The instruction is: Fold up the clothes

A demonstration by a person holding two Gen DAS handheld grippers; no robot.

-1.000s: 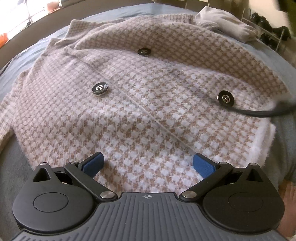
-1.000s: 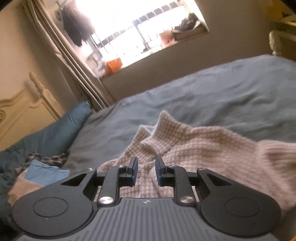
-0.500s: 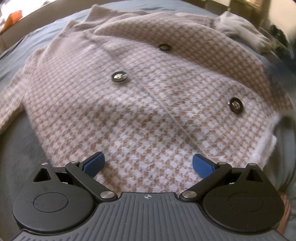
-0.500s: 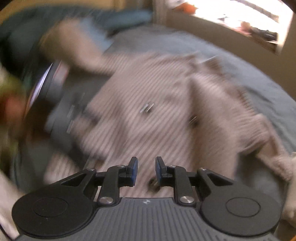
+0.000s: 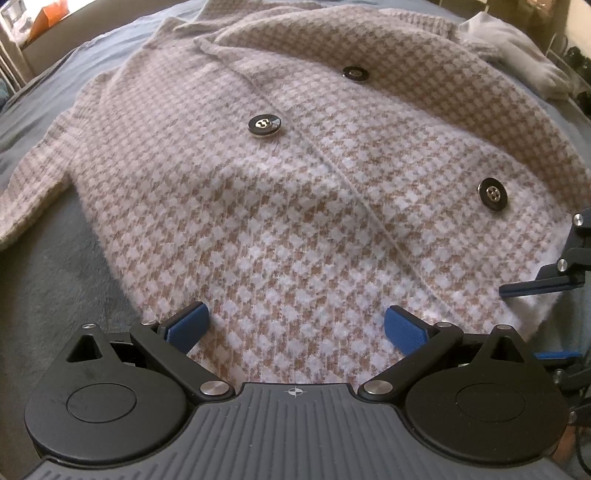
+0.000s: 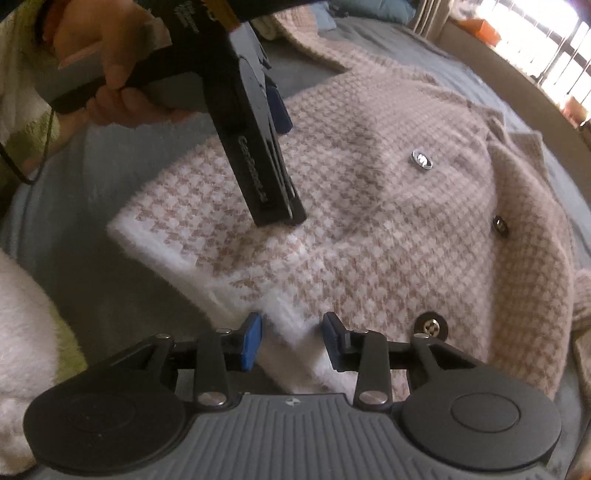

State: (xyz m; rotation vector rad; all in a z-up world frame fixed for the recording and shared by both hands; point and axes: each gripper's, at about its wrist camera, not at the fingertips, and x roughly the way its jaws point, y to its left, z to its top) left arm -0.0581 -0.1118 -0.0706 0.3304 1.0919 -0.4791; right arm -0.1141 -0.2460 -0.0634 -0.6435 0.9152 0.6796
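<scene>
Pink-and-white checked knit cardigan [image 5: 295,206] flat on grey bed [image 5: 62,280] | left gripper [image 5: 295,325] wide open, empty | right gripper [image 6: 291,341] just opening, white hem between, not pinched

A home bedroom: grey-blue bedspread [image 5: 44,266], blue pillow [image 6: 388,11], barred sunlit window [image 6: 554,48], spare laundry [image 5: 517,55].
</scene>
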